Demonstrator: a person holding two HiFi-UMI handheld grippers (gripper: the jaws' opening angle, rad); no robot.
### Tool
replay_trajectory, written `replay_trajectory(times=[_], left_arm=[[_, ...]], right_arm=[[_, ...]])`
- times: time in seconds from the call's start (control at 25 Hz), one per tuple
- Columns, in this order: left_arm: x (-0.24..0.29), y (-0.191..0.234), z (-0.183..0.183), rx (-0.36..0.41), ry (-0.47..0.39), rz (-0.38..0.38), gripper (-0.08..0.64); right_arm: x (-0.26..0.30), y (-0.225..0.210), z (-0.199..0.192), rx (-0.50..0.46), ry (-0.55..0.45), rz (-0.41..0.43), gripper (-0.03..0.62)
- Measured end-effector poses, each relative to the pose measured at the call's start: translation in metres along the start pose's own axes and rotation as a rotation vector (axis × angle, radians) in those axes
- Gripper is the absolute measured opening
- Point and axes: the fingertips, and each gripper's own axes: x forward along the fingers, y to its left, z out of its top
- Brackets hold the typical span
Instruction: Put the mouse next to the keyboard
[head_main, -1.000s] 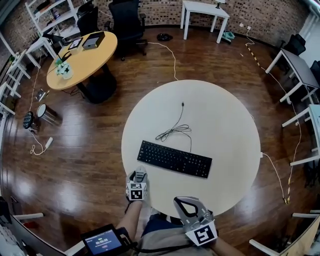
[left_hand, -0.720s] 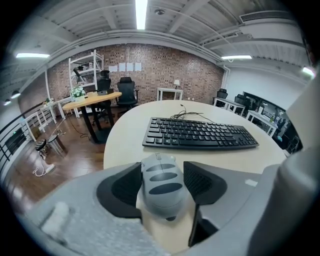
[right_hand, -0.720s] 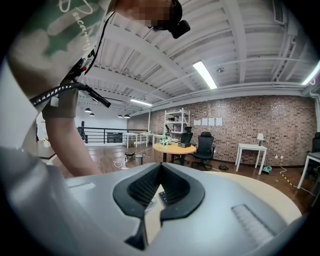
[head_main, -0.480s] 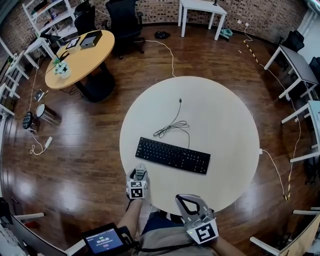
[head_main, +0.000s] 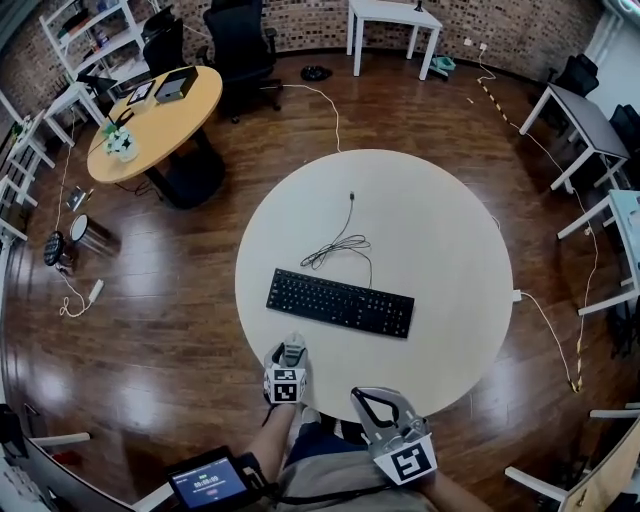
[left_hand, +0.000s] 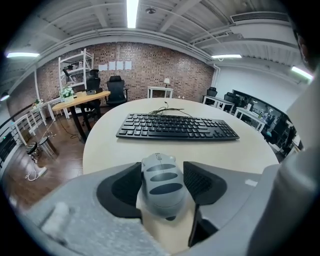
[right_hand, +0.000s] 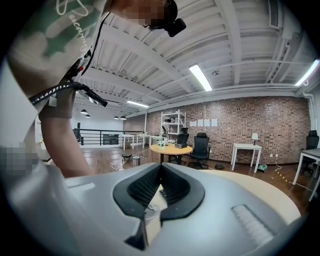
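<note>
since a second ago my left gripper (head_main: 289, 352) has drifted slightly right along the near edge of the table (head_main: 440, 250). its jaws are clamped on the mouse (left_hand: 161, 182), nose forward, so i can carry it. the keyboard (head_main: 340, 303) lies just ahead, not touching. my right gripper (right_hand: 160, 169) waits off the table by my body, jaws together on nothing.
</note>
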Motion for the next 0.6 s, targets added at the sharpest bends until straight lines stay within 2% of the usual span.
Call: replay_trajectory(times=[0.4, 0.6], left_arm=[[-0.001, -0.038, -0.012, 0.062, 0.025, -0.068, 0.272], [-0.003, -0.065, -0.015, 0.093, 0.052, -0.117, 0.27]], right_arm=[[-0.041, -0.002, -0.008, 0.019, -0.008, -0.124, 0.005], [-0.05, -0.014, -0.01, 0.062, -0.063, -0.181, 0.005]])
